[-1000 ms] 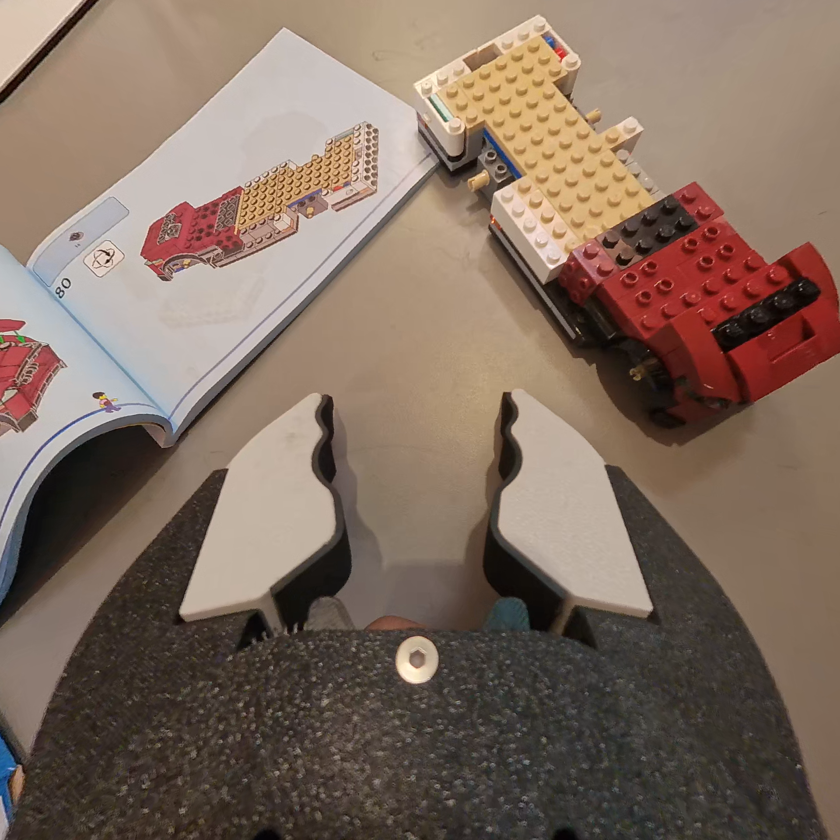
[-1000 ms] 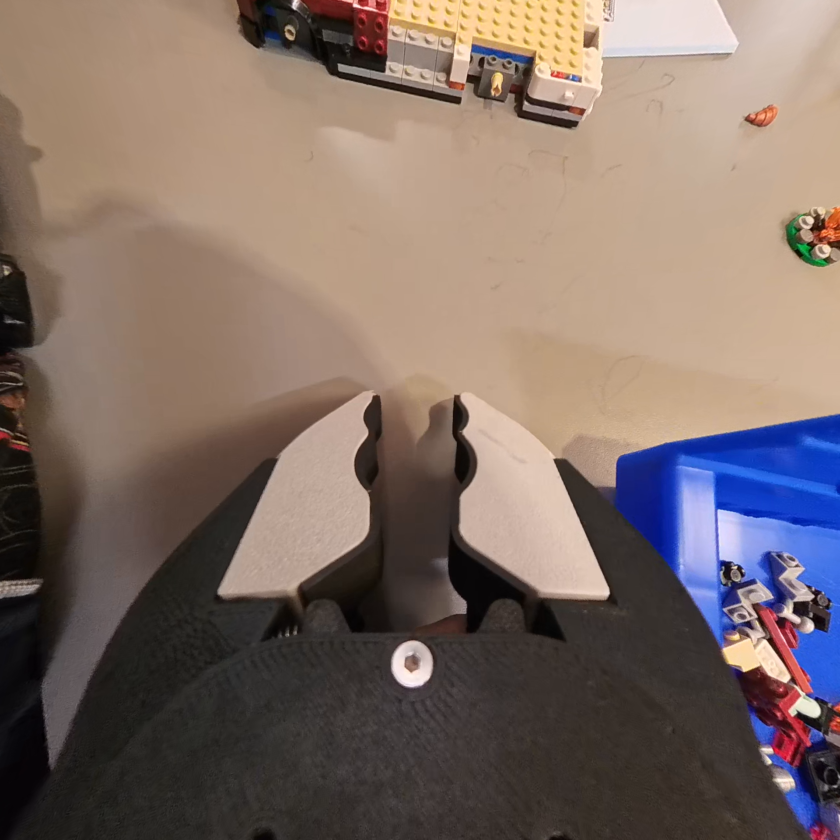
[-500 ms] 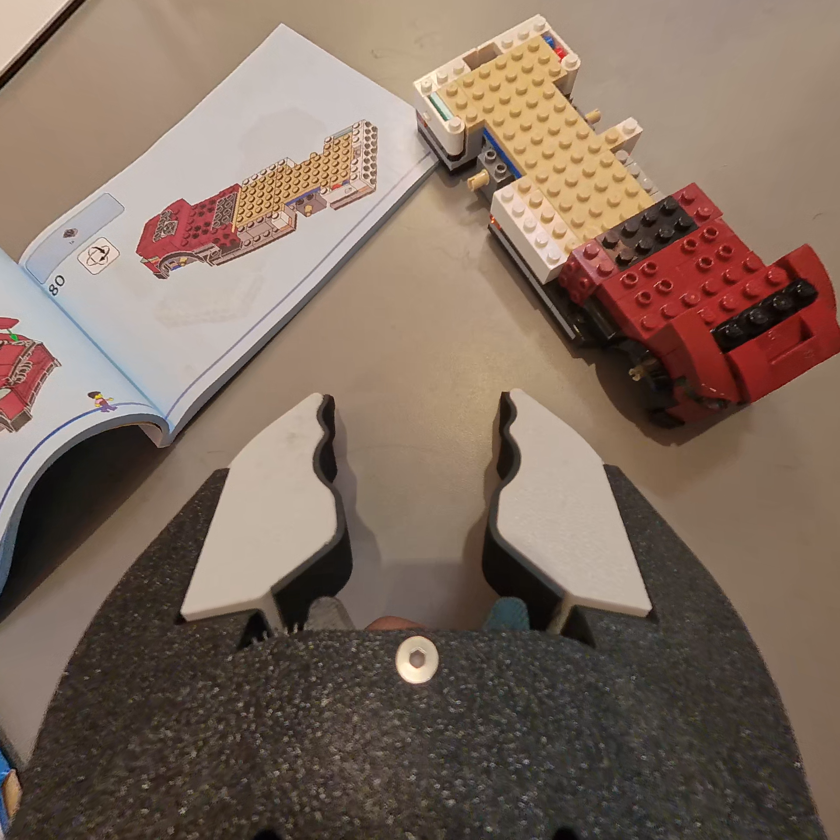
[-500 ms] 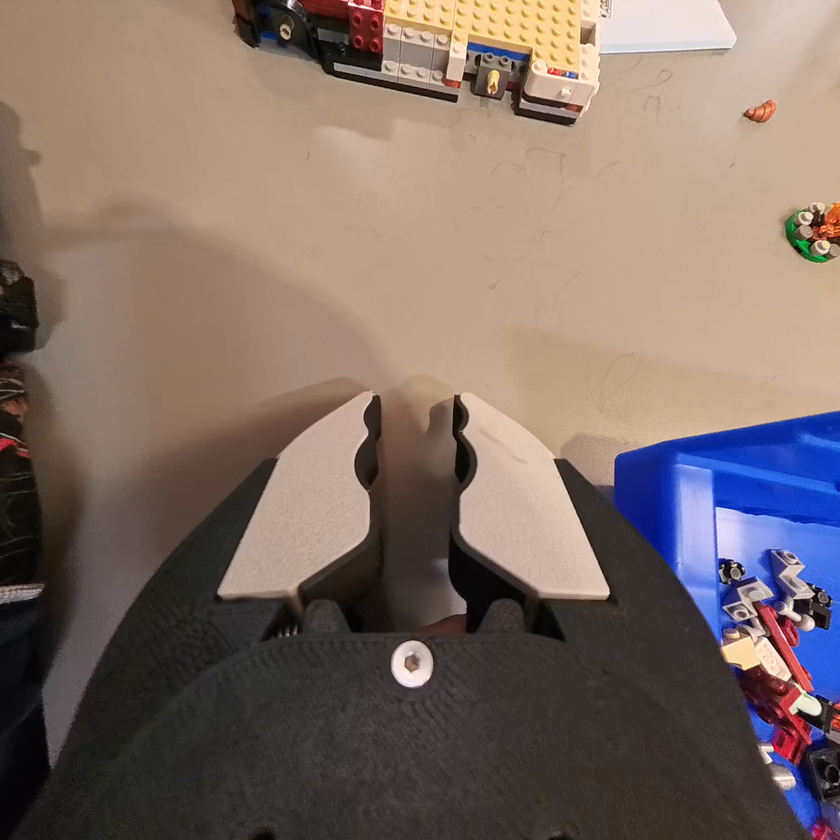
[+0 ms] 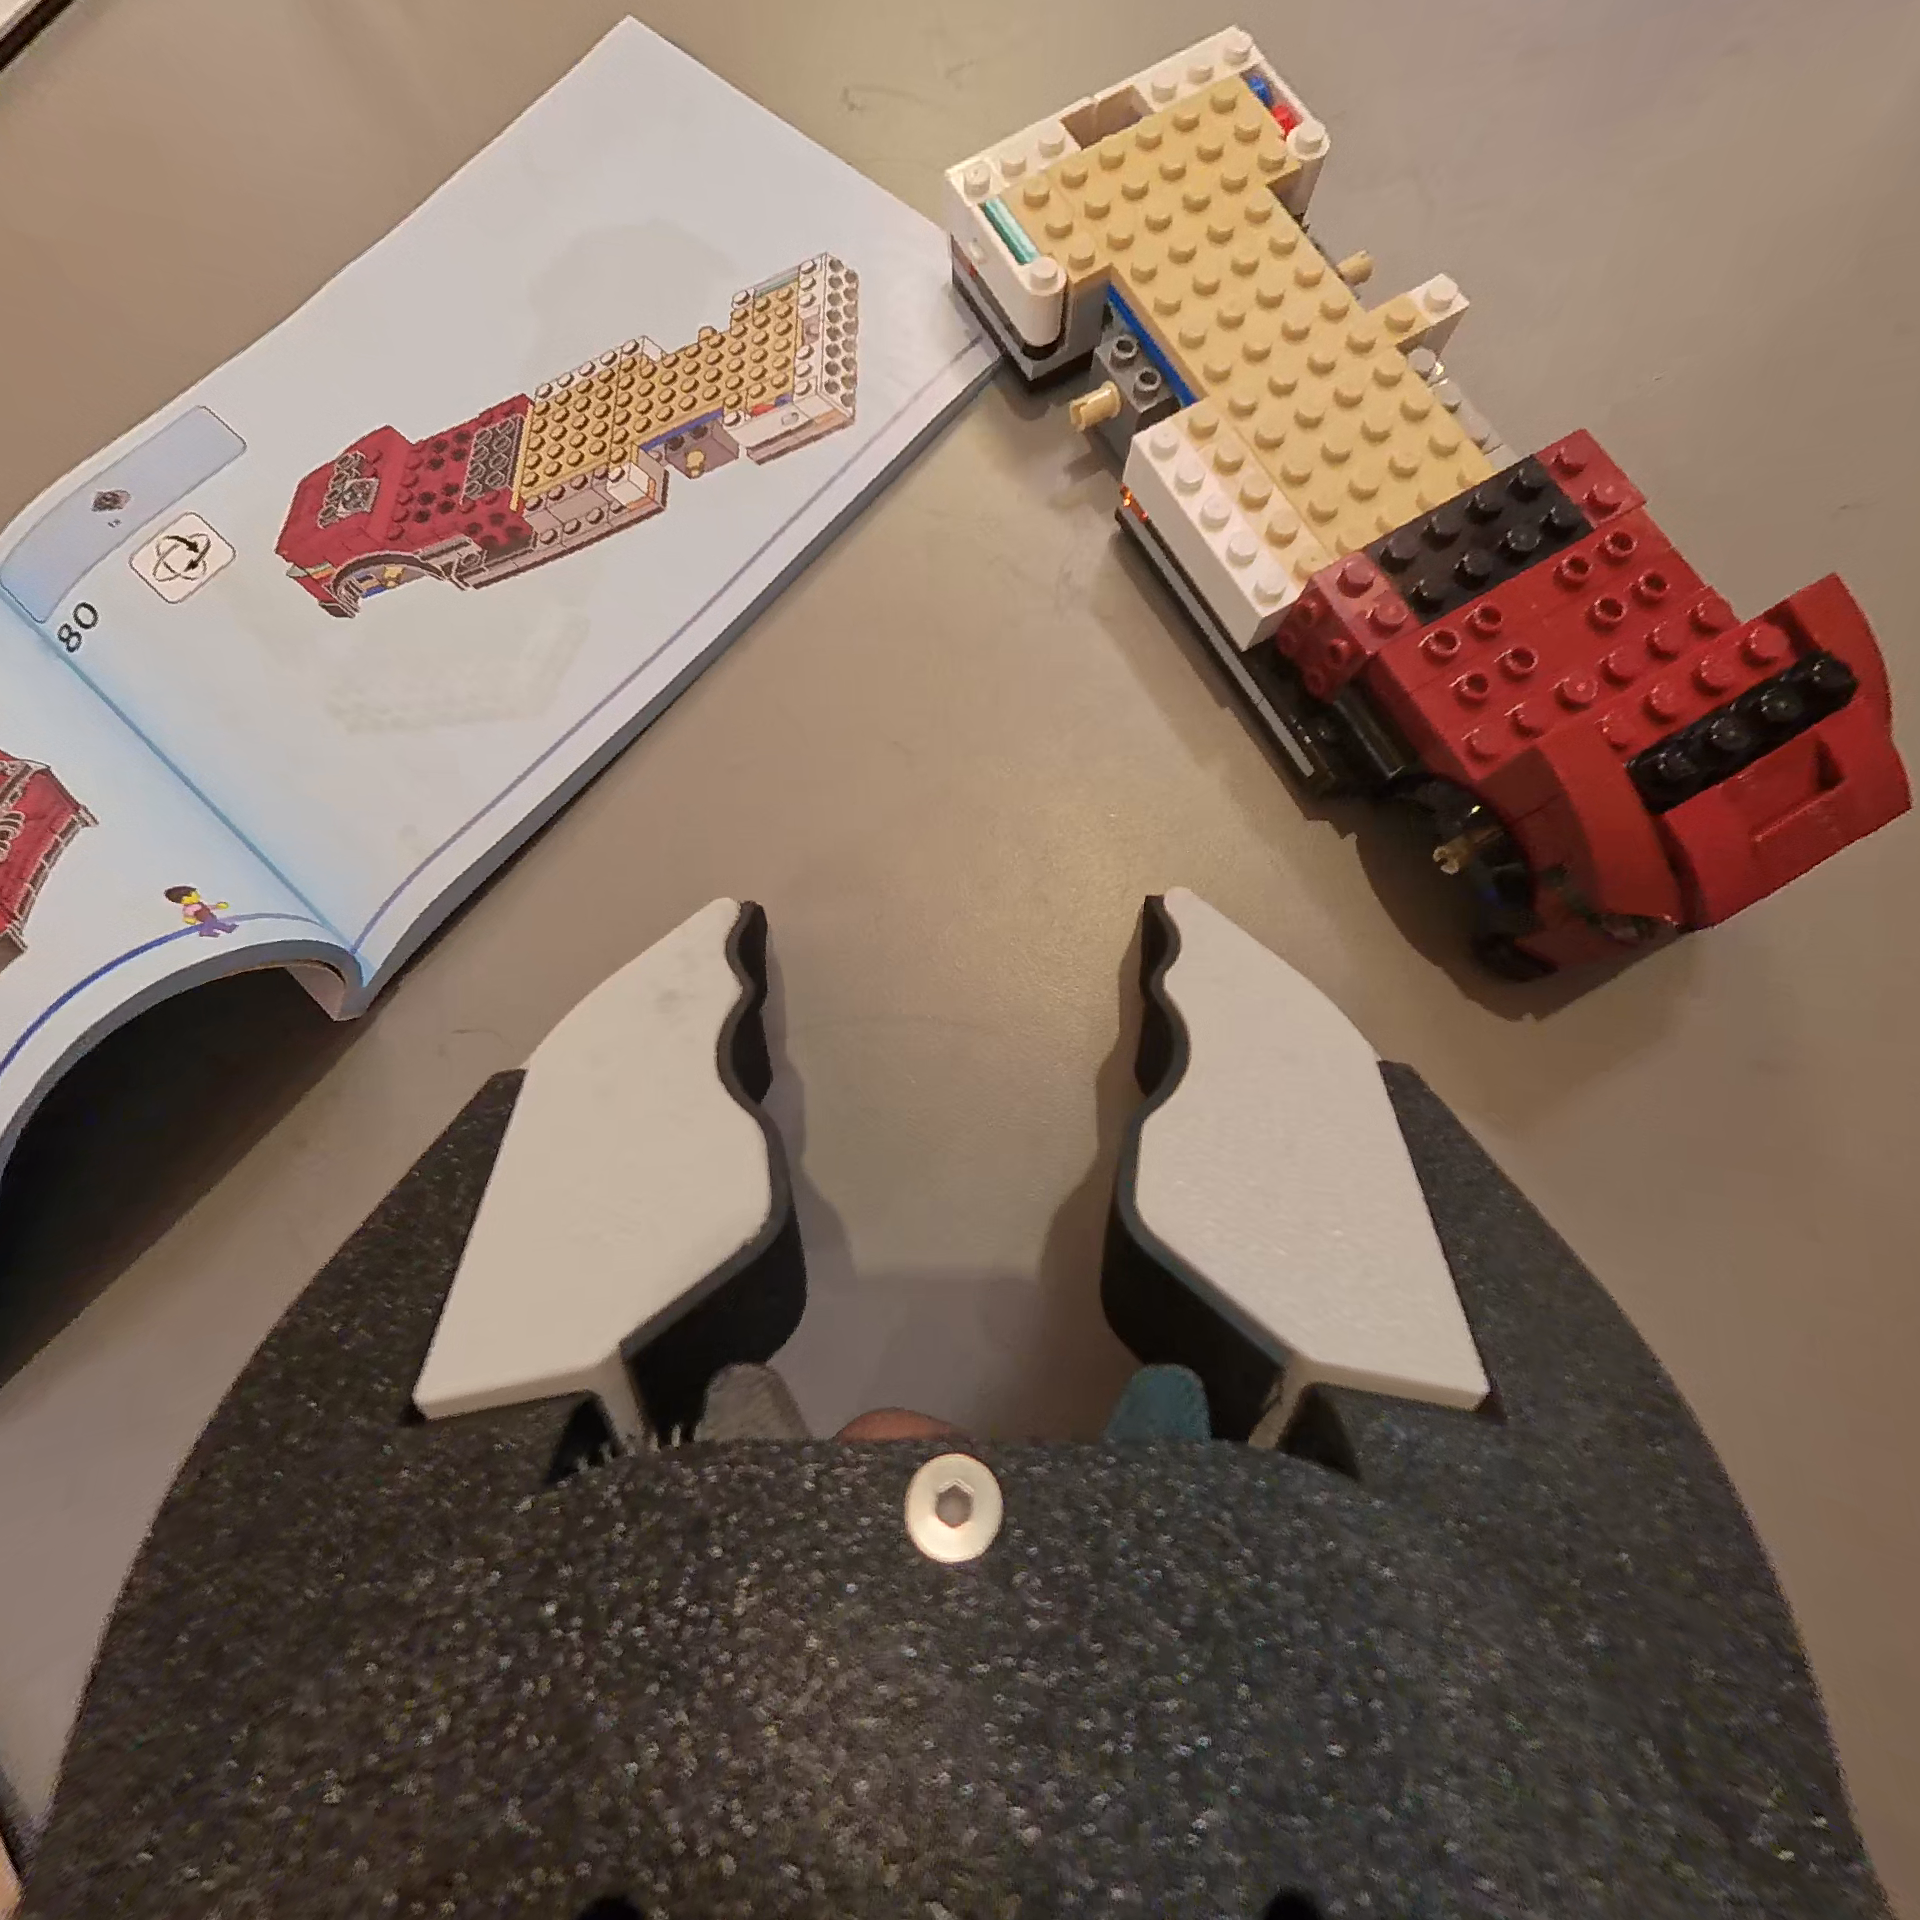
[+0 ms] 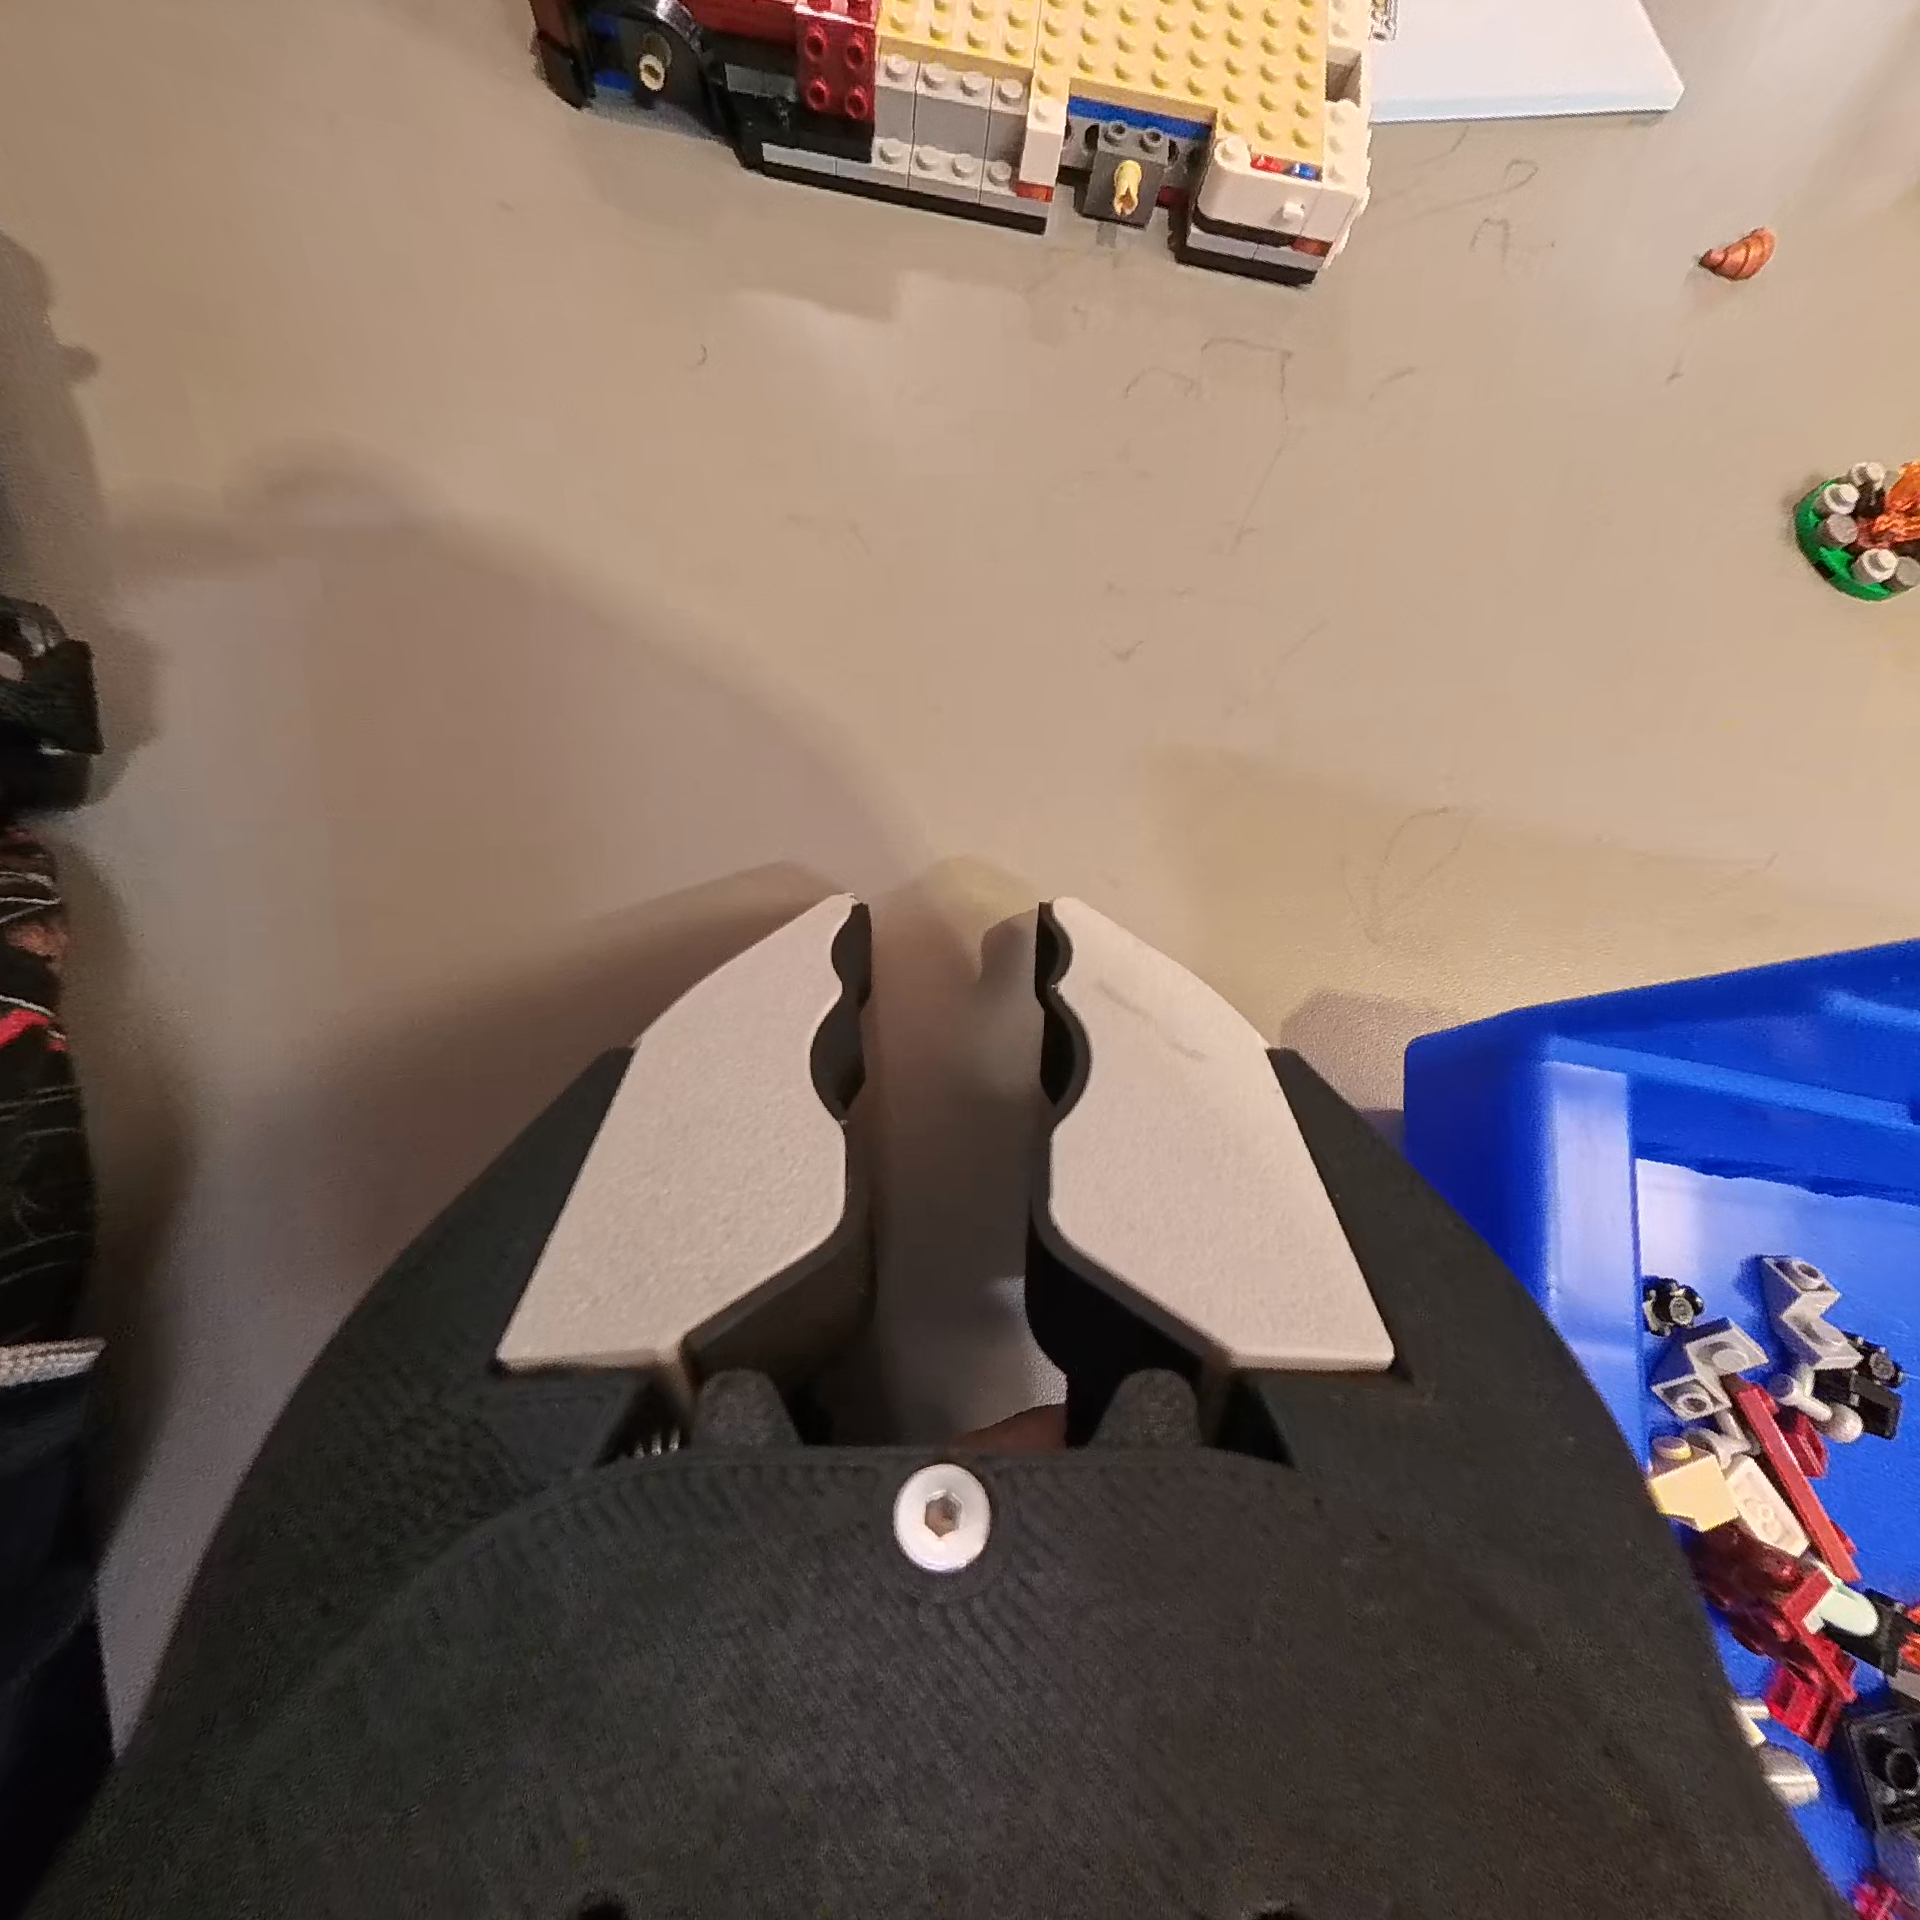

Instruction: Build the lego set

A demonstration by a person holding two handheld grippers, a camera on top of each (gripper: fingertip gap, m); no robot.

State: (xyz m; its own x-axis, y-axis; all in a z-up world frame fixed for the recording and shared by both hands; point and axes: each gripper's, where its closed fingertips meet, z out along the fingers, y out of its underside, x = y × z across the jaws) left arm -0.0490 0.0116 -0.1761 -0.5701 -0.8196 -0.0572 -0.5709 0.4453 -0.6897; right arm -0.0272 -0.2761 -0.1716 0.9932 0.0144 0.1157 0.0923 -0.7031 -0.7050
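A partly built brick vehicle (image 5: 1382, 499), tan and white at one end and dark red at the other, lies on the grey table; it also shows at the top of the right wrist view (image 6: 1039, 114). An open instruction booklet (image 5: 436, 540) lies left of it. My left gripper (image 5: 954, 914) is open wide and empty, above bare table between the booklet and the vehicle. My right gripper (image 6: 954, 914) is partly open and empty, above bare table, with a blue bin (image 6: 1704, 1070) of loose bricks to its right.
A small green round brick piece (image 6: 1860, 540) and a tiny orange piece (image 6: 1737, 252) lie on the table at the right. A dark sleeve (image 6: 42, 1039) shows at the left edge of the right wrist view. The booklet's corner (image 6: 1538, 62) shows at the top. About 30 cm separates my left fingertips from my right. The small green round brick piece (image 6: 1860, 540) lies some 20 cm from my right tips, 30 cm from my left tips.
Both views have drifted only slightly; the vehicle sits a little lower in the right wrist view. Both grippers stay open and empty.
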